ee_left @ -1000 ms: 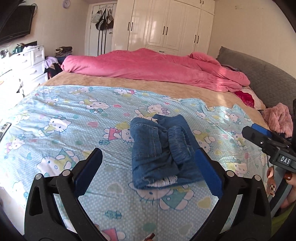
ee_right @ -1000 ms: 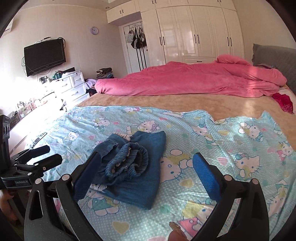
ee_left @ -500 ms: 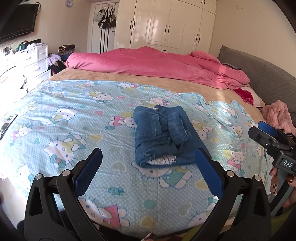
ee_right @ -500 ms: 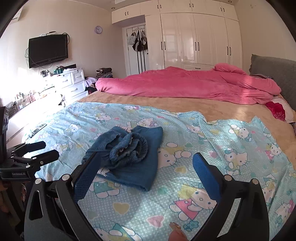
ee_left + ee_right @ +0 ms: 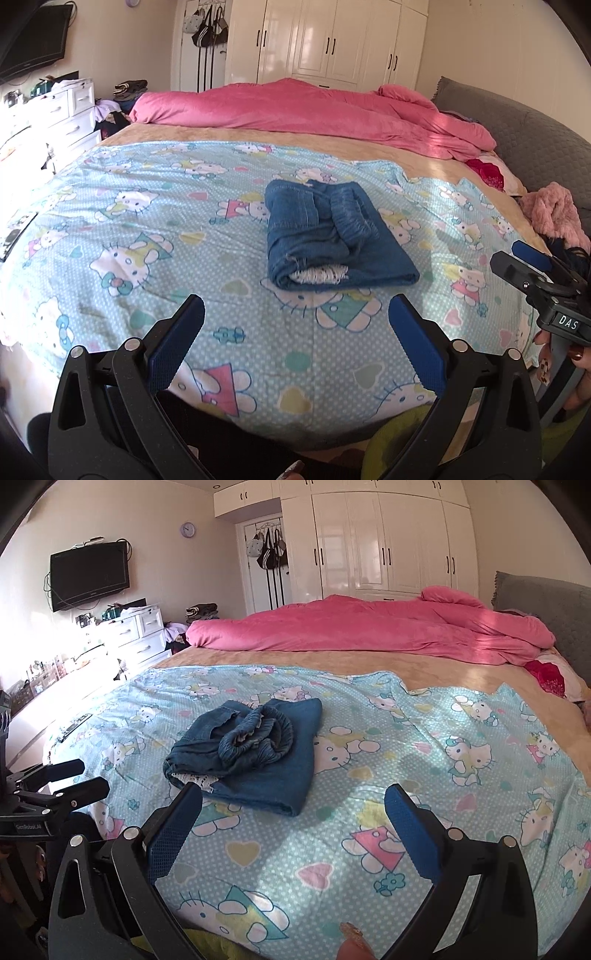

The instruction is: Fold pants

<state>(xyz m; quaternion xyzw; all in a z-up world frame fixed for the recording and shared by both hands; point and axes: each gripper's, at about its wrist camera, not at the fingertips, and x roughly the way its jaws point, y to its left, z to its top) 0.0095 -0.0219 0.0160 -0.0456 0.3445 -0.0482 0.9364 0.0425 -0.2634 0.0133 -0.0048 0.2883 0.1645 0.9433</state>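
- Denim: folded jeans lie as a compact bundle on the Hello Kitty sheet, mid-bed, elastic waistband bunched on top.
- Left gripper: fingers apart, empty, near the bed edge, clear of the jeans.
- Right gripper: fingers apart, empty.
- Risk: the loose waistband could spring open or slide off; a nudge to the sheet might unroll the bundle.

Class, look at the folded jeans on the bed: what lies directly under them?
The folded jeans rest on the cartoon-cat sheet. The patch of sheet beneath them is covered, so nothing there can be checked.
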